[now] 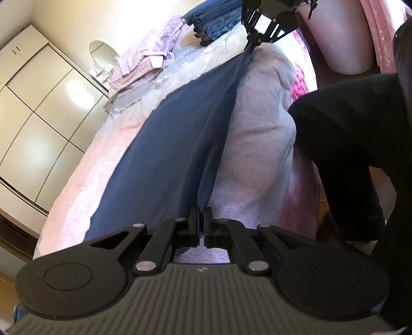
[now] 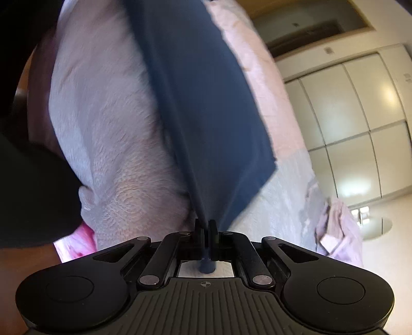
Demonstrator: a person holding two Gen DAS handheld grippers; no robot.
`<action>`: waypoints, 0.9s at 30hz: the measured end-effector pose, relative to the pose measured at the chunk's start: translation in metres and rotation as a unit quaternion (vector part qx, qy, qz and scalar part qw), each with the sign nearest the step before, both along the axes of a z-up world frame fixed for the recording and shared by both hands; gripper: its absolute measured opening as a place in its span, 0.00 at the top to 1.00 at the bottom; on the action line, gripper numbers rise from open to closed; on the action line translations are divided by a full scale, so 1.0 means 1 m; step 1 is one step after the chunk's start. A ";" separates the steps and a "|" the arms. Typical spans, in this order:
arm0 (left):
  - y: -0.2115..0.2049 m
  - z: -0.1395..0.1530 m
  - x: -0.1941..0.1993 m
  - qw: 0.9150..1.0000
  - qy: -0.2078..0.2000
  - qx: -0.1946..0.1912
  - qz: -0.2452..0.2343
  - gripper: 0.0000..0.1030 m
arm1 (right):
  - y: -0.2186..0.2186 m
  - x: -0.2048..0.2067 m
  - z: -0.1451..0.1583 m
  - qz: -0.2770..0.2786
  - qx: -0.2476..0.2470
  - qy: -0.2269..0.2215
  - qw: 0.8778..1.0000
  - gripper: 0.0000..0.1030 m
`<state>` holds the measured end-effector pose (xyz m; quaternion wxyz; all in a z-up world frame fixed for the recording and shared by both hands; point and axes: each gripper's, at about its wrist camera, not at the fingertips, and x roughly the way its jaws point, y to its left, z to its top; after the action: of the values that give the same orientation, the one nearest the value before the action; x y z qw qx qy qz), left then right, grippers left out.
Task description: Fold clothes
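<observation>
**Both grippers clamped on one navy garment above the bed**

The left gripper (image 1: 201, 215) has its two black fingers pressed together on an edge of the dark navy-blue cloth garment (image 1: 180, 123). The right gripper (image 2: 206, 226) is likewise closed tight on the same garment (image 2: 206, 103), with a bunched bit of blue fabric poking out behind its fingers. In the left wrist view the right gripper (image 1: 251, 47) shows at the far end, pinching the opposite end of the cloth, so the garment runs as a long creased band between the two tools.

The garment hangs over the pale pink quilted bedspread (image 1: 85, 167), beside a fluffy pale pink blanket (image 1: 260, 123). Farther along the bed lie a stack of folded lilac clothes (image 1: 144, 61) and a pile of folded blue denim (image 1: 213, 19). A person's black sleeve (image 1: 355, 134) crosses the right side. Beyond the bed stands a glossy white wardrobe (image 1: 46, 103) and a small round mirror (image 1: 104, 51).
</observation>
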<state>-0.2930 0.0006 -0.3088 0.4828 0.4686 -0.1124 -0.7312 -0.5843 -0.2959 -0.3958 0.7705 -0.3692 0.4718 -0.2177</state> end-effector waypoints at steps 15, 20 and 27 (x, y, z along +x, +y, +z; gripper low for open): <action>0.011 -0.005 0.011 0.999 0.009 0.033 0.034 0.97 | 0.019 0.010 -0.004 -0.064 0.052 -0.025 0.996 0.91; 0.024 0.010 0.024 0.996 0.041 0.034 0.066 0.95 | 0.035 0.009 0.032 -0.106 0.135 -0.113 0.979 0.41; 0.019 0.041 0.050 0.984 0.093 0.018 0.154 0.74 | 0.042 0.022 0.087 -0.158 0.234 -0.224 0.933 0.41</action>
<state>-0.2432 0.0199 -0.2680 0.5895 0.4188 0.0194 -0.6904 -0.5621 -0.2540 -0.3086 0.8766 -0.0411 0.3764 -0.2970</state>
